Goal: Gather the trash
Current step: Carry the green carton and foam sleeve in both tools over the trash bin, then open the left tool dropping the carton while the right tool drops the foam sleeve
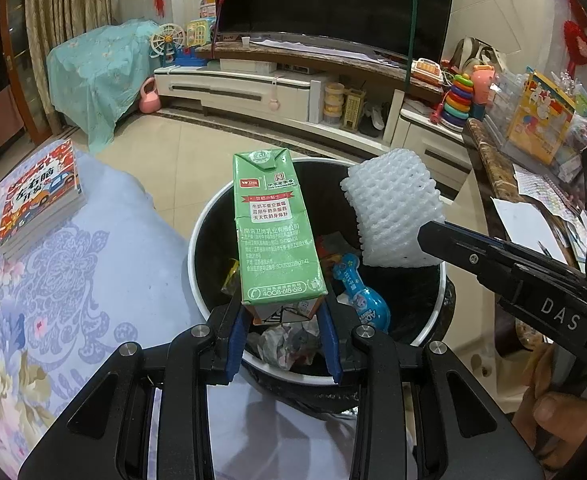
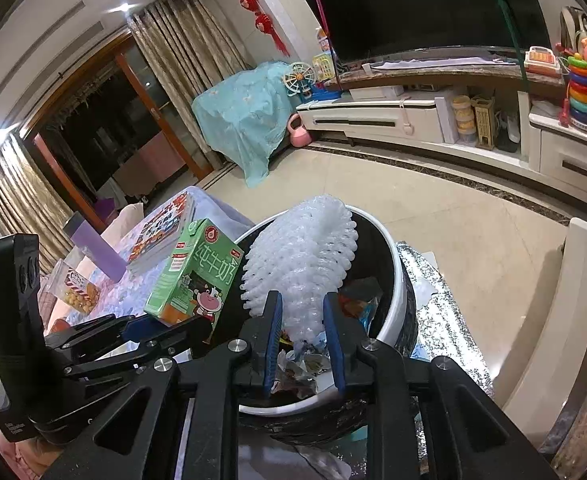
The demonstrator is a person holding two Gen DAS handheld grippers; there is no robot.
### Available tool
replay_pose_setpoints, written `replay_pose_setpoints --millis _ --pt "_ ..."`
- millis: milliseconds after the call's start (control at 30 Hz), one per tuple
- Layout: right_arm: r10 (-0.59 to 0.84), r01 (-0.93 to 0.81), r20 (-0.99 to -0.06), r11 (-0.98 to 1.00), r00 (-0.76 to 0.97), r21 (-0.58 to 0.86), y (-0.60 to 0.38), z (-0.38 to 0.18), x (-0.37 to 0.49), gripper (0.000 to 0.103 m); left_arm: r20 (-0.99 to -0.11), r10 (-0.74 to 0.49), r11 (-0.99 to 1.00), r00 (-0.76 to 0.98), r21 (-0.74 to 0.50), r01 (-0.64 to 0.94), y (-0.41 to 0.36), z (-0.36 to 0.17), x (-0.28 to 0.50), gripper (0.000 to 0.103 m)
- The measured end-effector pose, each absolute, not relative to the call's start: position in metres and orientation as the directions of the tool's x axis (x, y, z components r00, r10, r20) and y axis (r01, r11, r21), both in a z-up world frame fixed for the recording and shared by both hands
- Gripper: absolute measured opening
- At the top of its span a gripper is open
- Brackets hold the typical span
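Left fingers (image 1: pixel 240 332) pinching green milk carton (image 1: pixel 275 232), right fingers (image 2: pixel 271 332) pinching white foam net (image 2: pixel 301 264), both angled down over trash bin (image 1: pixel 197 240)

Large dark flat-screen television (image 1: pixel 333 0) on a curved brown-topped stand; white low cabinet (image 1: pixel 237 90) beneath it; pink kettlebell (image 1: pixel 149 98) on the beige tiled floor (image 2: pixel 433 208) at the cabinet's left end; teal patterned cloth (image 1: pixel 97 76) draped over something bulky beside it; white toy ferris wheel (image 1: pixel 167 42) just right of the cloth; rainbow ring-stacking toy (image 1: pixel 457 102) on the cabinet's right section; red hanging ornaments (image 2: pixel 249 0) on the wall beside gold-beige curtains (image 2: pixel 181 48); stack of colourful picture books (image 1: pixel 41 200) on a pale blue floral cloth (image 1: pixel 93 264); lilac cylindrical bottle (image 2: pixel 93 250) lying tilted near the books; clear packet of yellow snacks (image 2: pixel 77 292) beside it.
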State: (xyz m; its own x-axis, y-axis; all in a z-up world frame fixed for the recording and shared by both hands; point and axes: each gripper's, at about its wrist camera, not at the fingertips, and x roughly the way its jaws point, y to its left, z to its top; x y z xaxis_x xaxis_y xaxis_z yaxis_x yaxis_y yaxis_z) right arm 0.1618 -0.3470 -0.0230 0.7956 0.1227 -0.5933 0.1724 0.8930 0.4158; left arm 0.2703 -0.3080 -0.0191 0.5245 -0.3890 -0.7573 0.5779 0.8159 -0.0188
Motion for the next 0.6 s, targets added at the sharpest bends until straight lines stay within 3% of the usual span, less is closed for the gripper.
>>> replay_pose_setpoints --millis 200,267,333,500,600 --pt "0.132 0.171 -0.591 0.887 0.796 0.429 -0.35 -0.024 0.161 0.025 -0.76 -0.389 0.817 0.52 -0.025 0.575 -0.307 -0.019 0.272 0.032" --pt "0.141 0.169 -0.589 0.882 0.796 0.44 -0.352 -0.024 0.161 0.031 -0.758 -0.386 0.822 0.526 -0.023 0.569 -0.304 -0.018 0.272 0.037" --pt "0.138 0.173 -0.585 0.88 0.799 0.443 -0.354 -0.023 0.161 0.047 -0.75 -0.388 0.825 0.536 -0.023 0.564 -0.301 -0.016 0.27 0.044" --pt "0.132 0.178 -0.571 0.873 0.81 0.454 -0.355 -0.021 0.155 0.052 -0.726 -0.394 0.836 0.564 -0.027 0.549 -0.287 -0.008 0.261 0.049" --pt "0.13 0.178 -0.561 0.87 0.818 0.461 -0.353 -0.017 0.149 0.063 -0.707 -0.395 0.847 0.586 -0.034 0.53 -0.274 -0.003 0.252 0.053"
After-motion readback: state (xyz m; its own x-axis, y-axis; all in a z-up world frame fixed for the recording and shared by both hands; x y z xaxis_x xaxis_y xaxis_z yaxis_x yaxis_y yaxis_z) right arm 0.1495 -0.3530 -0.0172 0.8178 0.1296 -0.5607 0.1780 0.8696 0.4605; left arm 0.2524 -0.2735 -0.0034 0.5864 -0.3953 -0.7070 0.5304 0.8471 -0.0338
